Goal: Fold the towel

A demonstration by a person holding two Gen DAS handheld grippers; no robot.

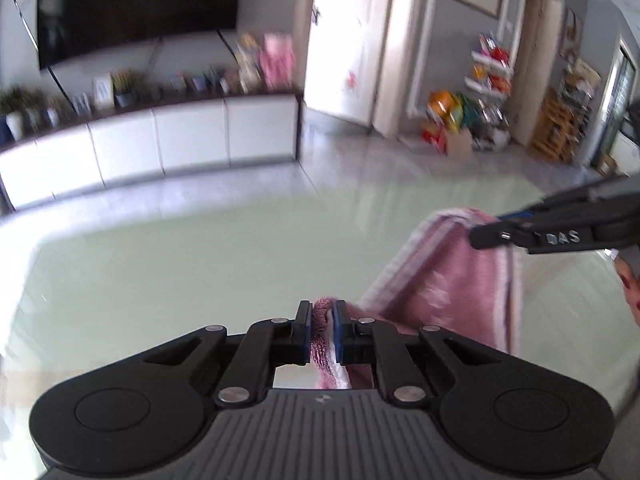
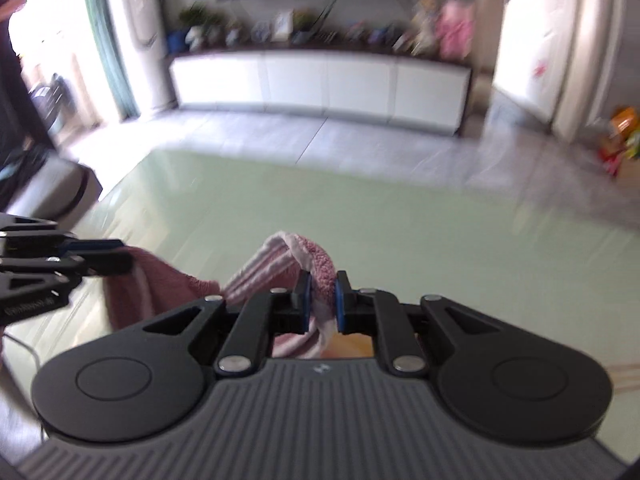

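With the pink towel (image 1: 448, 280) hanging above the green table (image 1: 160, 264), each of the 2 tools (left tool (image 1: 322, 320), right tool (image 2: 322, 300)) clenched on a corner, lower both evenly, keeping the edge taut.

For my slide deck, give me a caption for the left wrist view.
Left gripper and right gripper each pinch the pink towel above the pale green table.

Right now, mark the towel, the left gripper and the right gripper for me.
towel (image 1: 452, 280): left wrist view, on the hanging pink face.
left gripper (image 1: 323, 330): left wrist view, between its fingertips, shut on the towel.
right gripper (image 2: 322, 302): right wrist view, between its fingertips, shut on the towel.
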